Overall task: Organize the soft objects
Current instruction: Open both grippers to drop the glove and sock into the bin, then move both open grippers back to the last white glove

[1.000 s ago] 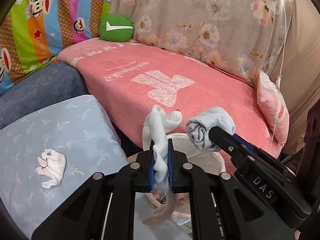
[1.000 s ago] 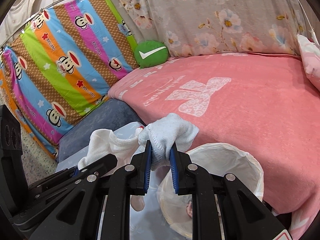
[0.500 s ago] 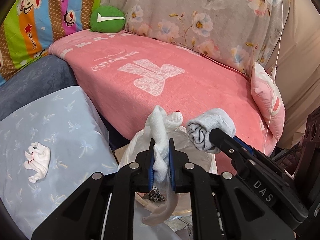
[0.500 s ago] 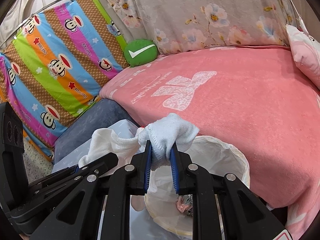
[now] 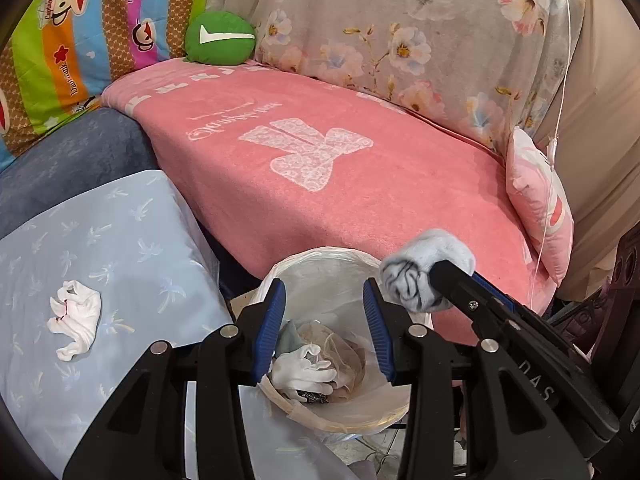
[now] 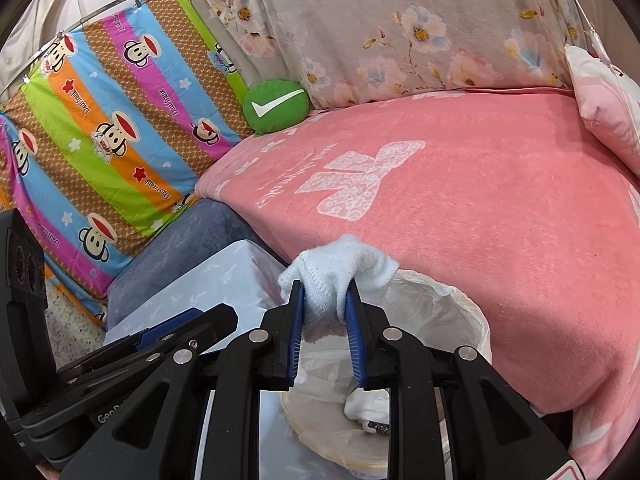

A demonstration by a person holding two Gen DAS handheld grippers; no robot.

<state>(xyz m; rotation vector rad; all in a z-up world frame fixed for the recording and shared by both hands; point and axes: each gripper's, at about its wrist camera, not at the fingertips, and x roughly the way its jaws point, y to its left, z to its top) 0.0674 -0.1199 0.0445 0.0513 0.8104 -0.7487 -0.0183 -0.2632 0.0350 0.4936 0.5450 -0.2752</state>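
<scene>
Above the lined basket (image 5: pixel 360 258), the left gripper (image 5: pixel 324 330) gaped empty while the right gripper (image 6: pixel 324 332) pinched a sock (image 6: pixel 340 268) for dropping.

Your left wrist camera looks forward and slightly down along its own two black fingers, close above the round white plastic-lined basket (image 5: pixel 320 264), with the pale blue palm-print cushion (image 5: pixel 120 248) at its near left. Your right wrist camera sits just to the right, facing the same way, close over that basket's rim (image 6: pixel 448 300). Both views share the basket, the pink fleece blanket (image 5: pixel 340 184) beyond it and the round green checkmark pillow (image 6: pixel 276 106) far back.
</scene>
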